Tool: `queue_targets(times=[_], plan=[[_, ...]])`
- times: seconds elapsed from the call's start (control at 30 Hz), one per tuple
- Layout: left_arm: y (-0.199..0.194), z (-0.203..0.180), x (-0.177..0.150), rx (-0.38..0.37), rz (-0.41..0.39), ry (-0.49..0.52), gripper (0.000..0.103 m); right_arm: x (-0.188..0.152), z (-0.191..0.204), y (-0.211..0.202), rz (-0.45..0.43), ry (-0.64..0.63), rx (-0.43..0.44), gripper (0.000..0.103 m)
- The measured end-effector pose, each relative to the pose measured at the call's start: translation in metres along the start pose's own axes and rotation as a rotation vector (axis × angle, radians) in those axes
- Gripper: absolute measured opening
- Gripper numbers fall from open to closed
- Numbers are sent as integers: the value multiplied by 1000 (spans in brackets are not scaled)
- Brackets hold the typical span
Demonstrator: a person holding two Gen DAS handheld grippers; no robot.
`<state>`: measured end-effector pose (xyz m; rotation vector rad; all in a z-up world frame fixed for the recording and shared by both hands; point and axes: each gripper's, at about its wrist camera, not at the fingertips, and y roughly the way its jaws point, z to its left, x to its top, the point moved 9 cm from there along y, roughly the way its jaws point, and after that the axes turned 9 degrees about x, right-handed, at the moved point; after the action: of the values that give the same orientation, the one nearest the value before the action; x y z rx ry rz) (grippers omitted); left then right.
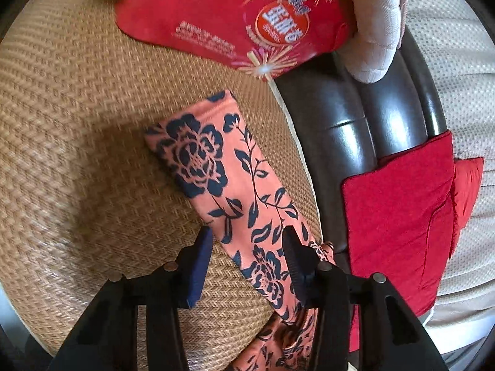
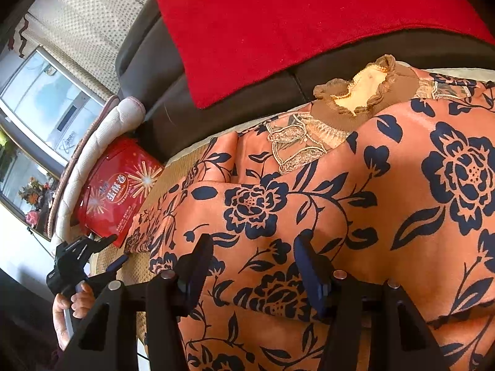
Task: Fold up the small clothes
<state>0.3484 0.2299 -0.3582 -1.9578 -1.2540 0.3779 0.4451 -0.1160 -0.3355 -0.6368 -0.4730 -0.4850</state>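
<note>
Floral garment (image 2: 355,185) lies on the woven mat (image 1: 77,123), its lower hem cut off by frame. Left gripper (image 1: 247,244) spread over the sleeve; right gripper (image 2: 253,247) spread above the body. Red tin (image 1: 235,18) beyond the sleeve; red cushion (image 2: 294,24) beyond the collar.

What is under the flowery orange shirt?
The flowery orange shirt lies on a woven straw mat, which shows beside the sleeve. Behind it is a dark sofa back with a red cushion. Anything beneath the shirt's body is covered.
</note>
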Motion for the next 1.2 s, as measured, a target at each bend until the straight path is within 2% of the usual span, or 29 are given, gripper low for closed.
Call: queue_targets(times=[0.2, 0.47, 0.57, 0.63, 0.77, 0.97, 1.2], plan=[[20, 4, -4, 11, 41, -47, 48, 1, -1, 1, -4, 2, -1, 58], [31, -5, 7, 1, 4, -68, 46, 2, -2, 4, -5, 2, -7, 58], [36, -5, 11, 12, -9, -56, 30, 2, -3, 6, -2, -2, -10, 58], [38, -3, 15, 13, -13, -51, 6, 2, -4, 8, -1, -4, -13, 58], [39, -4, 21, 1, -29, -28, 5, 1, -5, 9, 5, -13, -19, 57], [9, -26, 27, -35, -123, 49, 4, -1, -5, 8, 8, -28, -20, 57], [-77, -99, 32, -93, -351, 258, 4, -2, -6, 4, 5, -16, -16, 57]])
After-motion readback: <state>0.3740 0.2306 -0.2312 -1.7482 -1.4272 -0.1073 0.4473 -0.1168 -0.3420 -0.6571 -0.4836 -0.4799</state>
